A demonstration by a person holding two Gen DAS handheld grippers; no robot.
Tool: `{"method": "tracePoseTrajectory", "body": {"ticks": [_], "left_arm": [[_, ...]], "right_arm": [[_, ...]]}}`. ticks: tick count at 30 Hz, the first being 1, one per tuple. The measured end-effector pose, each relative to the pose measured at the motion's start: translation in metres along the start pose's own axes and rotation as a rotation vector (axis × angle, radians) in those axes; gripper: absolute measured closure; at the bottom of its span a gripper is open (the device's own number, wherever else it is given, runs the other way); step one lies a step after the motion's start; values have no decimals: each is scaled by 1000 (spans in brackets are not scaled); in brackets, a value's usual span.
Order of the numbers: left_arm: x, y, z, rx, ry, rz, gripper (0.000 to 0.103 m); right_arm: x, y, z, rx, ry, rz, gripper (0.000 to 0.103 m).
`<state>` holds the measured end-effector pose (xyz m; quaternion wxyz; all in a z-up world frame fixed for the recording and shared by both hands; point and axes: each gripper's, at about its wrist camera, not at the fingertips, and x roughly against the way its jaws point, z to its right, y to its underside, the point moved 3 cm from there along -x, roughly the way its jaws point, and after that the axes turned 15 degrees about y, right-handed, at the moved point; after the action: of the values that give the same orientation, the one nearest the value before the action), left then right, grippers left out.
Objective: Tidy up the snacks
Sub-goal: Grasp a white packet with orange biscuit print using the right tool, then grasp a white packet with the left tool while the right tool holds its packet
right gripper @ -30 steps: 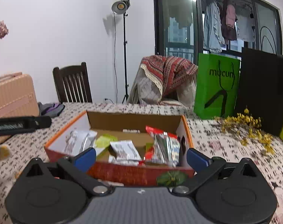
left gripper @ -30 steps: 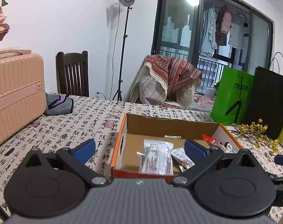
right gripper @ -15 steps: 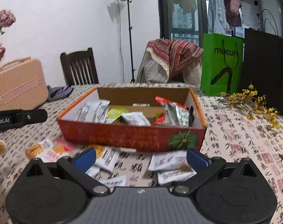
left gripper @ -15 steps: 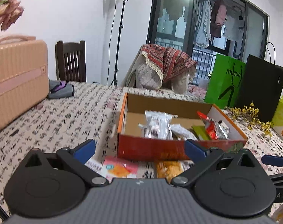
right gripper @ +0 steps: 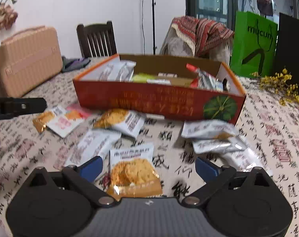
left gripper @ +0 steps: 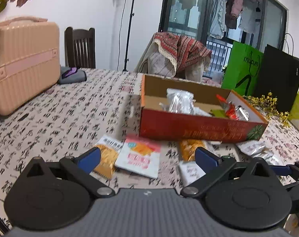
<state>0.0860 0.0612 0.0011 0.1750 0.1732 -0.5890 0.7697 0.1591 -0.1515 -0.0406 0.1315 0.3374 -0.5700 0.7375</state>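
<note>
An open red cardboard box (left gripper: 198,127) (right gripper: 149,100) stands on the table with several snack packets inside. More packets lie loose on the cloth in front of it. My left gripper (left gripper: 147,158) is open and empty over a pink-and-white packet (left gripper: 139,157) and an orange packet (left gripper: 106,158). My right gripper (right gripper: 147,166) is open and empty over an orange-and-white packet (right gripper: 133,172). White packets (right gripper: 208,129) lie to its right. The left gripper's finger (right gripper: 19,106) shows at the left of the right wrist view.
A pink suitcase (left gripper: 21,63) stands at the table's left. A green bag (left gripper: 243,69) and a black bag (left gripper: 279,81) stand at the back right, with yellow flowers (left gripper: 267,102) before them. A dark chair (left gripper: 80,47) and a draped chair (left gripper: 179,55) stand behind the table.
Both grippers have pulled back from the box and tilted down. The loose packets in front of the box have come into view under both. Both stay open.
</note>
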Motion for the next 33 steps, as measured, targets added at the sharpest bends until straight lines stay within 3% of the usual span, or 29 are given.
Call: {"method": "tracePoseTrajectory", "body": {"ticks": [3,10,11,13,18,19,33], "left_arm": [[1,6,-6,10,-2,-14,0],[5,14,-12,22,6,-22,0],[5,15,-12,21,10,-21,0],[6,15,-11,22,15,-18,0],[2,18,-6,17,33,-29,0],[1,18,-5,15,37,-33,0],[-27,23,29,-7,82,-105,0]], "right_arm": [[-5,3,-7,20,-3,-23,14],[-11,7,-18,35,-6,-12,23],[-11,7,-18,35,-7,-10,26],[-8,7,-18,39,-19,5,44],[0,7,-15,24,-11,34,52],[3,7,-13,19,-12,44,60],[29,3,31,-78,45,145,62]]}}
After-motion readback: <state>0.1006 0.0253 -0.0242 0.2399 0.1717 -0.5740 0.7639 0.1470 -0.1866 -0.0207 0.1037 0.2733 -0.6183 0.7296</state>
